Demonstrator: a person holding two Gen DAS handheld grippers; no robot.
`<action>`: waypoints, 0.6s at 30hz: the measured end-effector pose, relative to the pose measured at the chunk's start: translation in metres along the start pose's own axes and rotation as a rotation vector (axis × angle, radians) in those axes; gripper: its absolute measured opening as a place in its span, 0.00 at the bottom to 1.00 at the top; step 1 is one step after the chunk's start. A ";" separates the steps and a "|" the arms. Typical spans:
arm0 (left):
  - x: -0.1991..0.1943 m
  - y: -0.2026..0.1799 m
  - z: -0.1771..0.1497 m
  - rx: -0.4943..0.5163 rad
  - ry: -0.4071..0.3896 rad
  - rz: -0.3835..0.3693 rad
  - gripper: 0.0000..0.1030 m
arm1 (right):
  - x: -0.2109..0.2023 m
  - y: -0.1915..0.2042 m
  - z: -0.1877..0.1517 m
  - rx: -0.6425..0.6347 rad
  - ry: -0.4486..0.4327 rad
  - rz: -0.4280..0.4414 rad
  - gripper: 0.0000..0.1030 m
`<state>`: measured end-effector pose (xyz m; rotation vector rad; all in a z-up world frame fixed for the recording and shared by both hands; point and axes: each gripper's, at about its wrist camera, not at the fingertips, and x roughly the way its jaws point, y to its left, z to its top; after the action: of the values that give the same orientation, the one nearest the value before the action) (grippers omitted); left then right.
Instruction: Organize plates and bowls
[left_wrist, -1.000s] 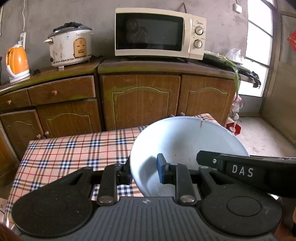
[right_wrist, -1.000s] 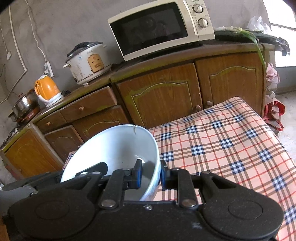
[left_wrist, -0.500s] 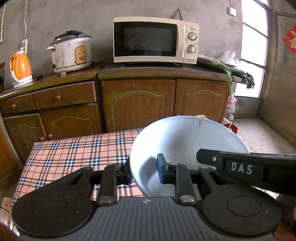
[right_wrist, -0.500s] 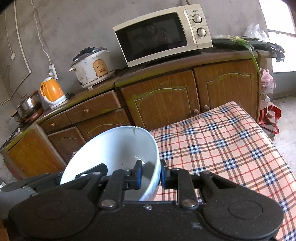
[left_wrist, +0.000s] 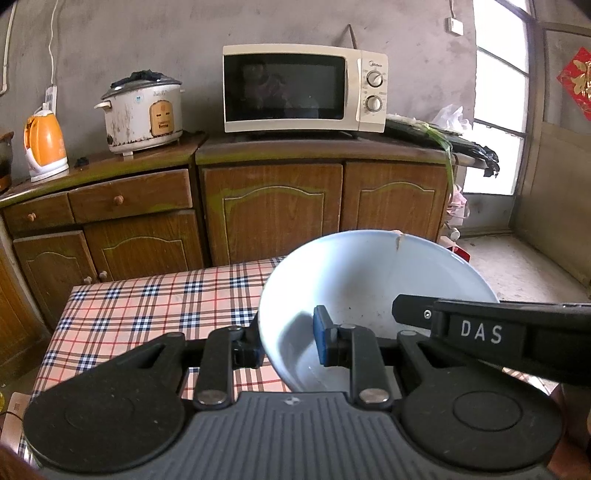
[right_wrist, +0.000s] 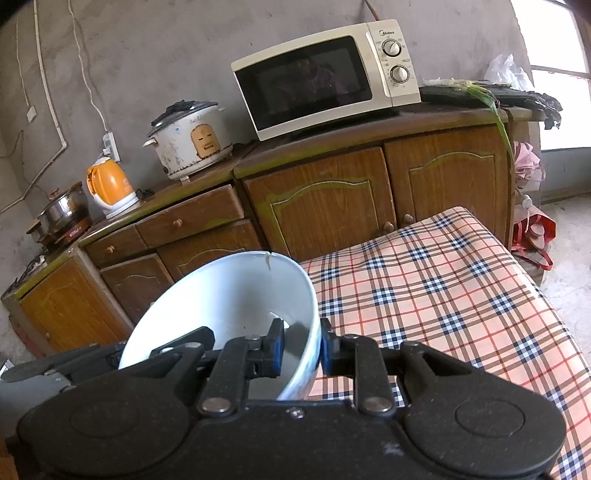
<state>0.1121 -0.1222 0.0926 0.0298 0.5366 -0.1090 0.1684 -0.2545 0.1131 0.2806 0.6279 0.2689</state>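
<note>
— So, what are your two grippers doing?

— Your left gripper (left_wrist: 288, 341) pinches the left wall of the bowl (left_wrist: 369, 280), one pad inside and one outside. Your right gripper (right_wrist: 302, 349) pinches the opposite wall of that bowl (right_wrist: 236, 291) the same way, so the bowl sits clamped between the two tools. From the left camera you can see the right tool's dark arm crossing the near right of the bowl.

— Where is the bowl, then?

— It is white, with a chip and a crack at its far rim, and it tilts with its open side toward you. It is held over the near edge of the table (right_wrist: 443, 295), which wears a red, white and blue checked cloth. Whether its base touches the cloth you cannot tell; the grippers hide it.

— And beyond the table?

— Past the far edge stands a wooden cabinet (left_wrist: 273, 210) against a grey wall. On top, from left to right, you have an orange kettle (left_wrist: 44, 147), a worn rice cooker (left_wrist: 142, 110) and a cream microwave (left_wrist: 303, 88). In the right camera a steel pot (right_wrist: 64, 208) shows further left of the kettle. A window (left_wrist: 498, 99) lights the far right.
</note>
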 end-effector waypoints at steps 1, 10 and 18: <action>-0.001 0.000 0.000 0.002 -0.002 0.000 0.24 | -0.001 0.000 0.000 0.000 -0.001 0.000 0.25; -0.008 -0.004 -0.003 0.013 -0.012 0.002 0.24 | -0.009 0.000 -0.002 -0.005 -0.009 -0.001 0.25; -0.014 -0.003 -0.007 0.012 -0.014 0.001 0.24 | -0.015 0.002 -0.005 -0.015 -0.011 -0.004 0.25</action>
<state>0.0966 -0.1239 0.0935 0.0409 0.5220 -0.1112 0.1533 -0.2562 0.1178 0.2661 0.6157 0.2684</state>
